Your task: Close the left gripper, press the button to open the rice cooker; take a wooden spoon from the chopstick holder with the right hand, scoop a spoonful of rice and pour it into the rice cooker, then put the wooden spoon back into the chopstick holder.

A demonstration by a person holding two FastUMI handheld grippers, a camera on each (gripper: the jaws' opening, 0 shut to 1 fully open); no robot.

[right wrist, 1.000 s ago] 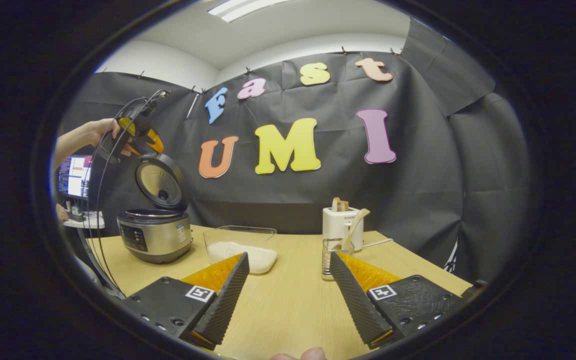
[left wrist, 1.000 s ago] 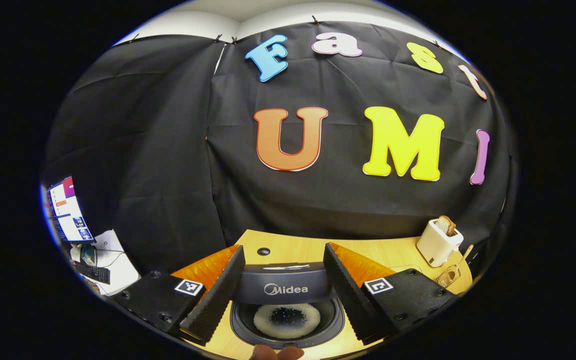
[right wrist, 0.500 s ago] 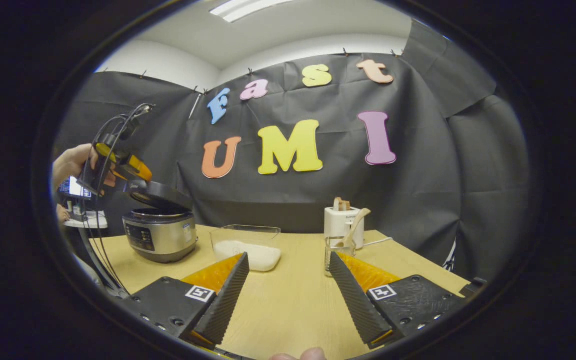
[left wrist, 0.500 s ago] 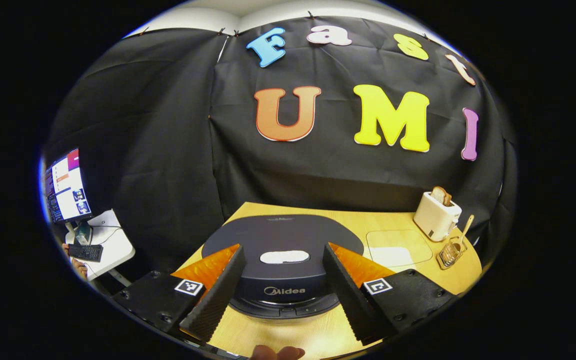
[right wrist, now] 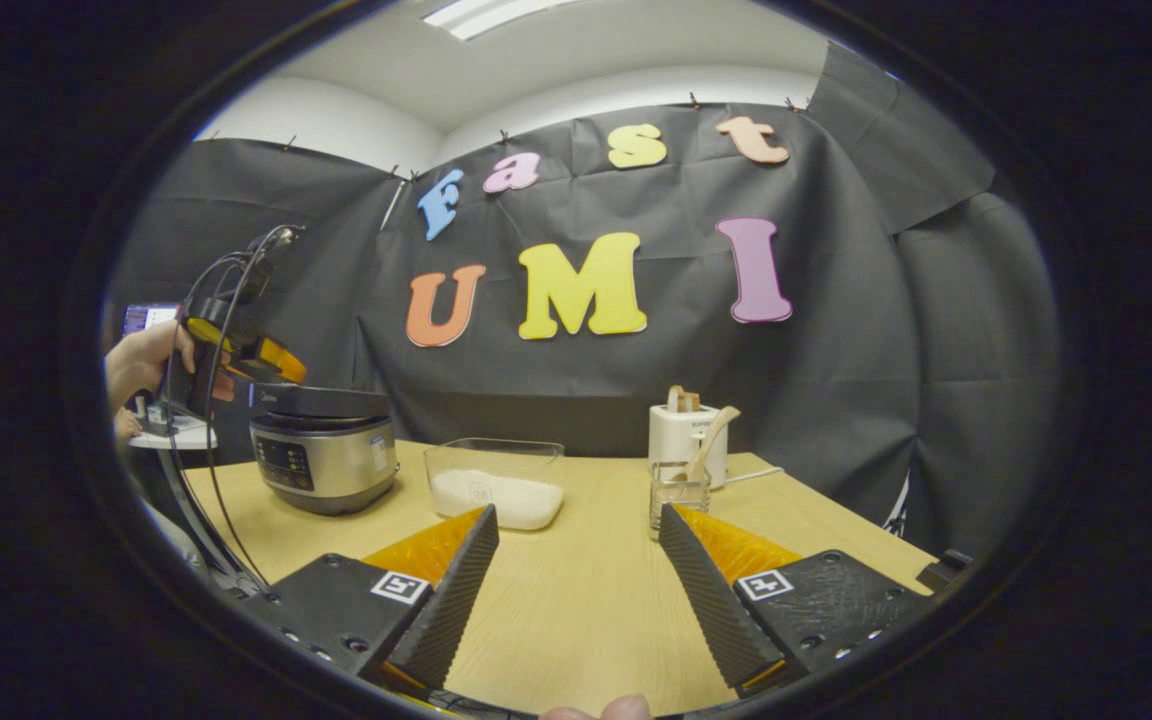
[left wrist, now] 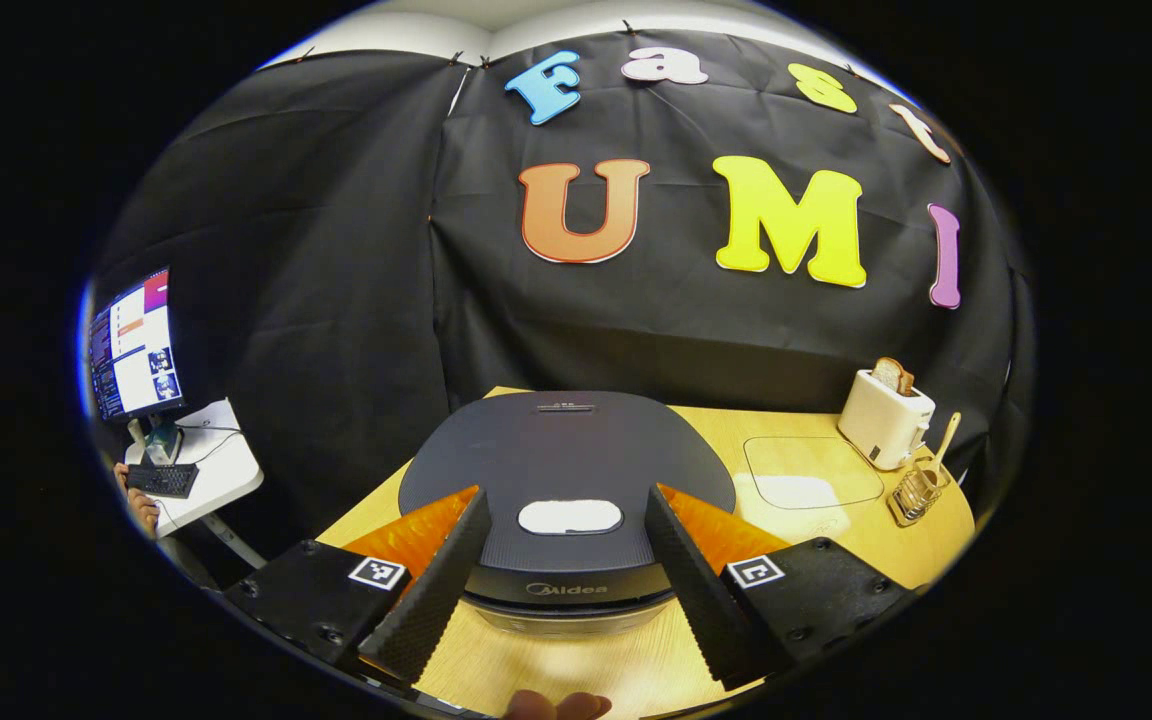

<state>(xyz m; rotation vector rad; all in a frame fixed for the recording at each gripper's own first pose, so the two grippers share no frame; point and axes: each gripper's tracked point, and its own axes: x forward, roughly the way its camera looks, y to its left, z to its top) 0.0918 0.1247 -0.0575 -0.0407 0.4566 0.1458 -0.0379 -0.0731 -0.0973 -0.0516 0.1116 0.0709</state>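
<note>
Over rice cooker (left wrist: pixel 566 470) lid: left tongs (left wrist: pixel 568 585) released | right gripper view: right tongs (right wrist: pixel 576 585) released, cooker's control panel (right wrist: pixel 283 463)

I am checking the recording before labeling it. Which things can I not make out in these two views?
- Inside of the rice cooker: hidden in both views by its lowered lid.
- Its open button: in the left gripper view I cannot pick it out at the front edge between the left claw fingers.
- Wooden spoon bowl: in the right gripper view, down inside the chopstick holder.
</note>
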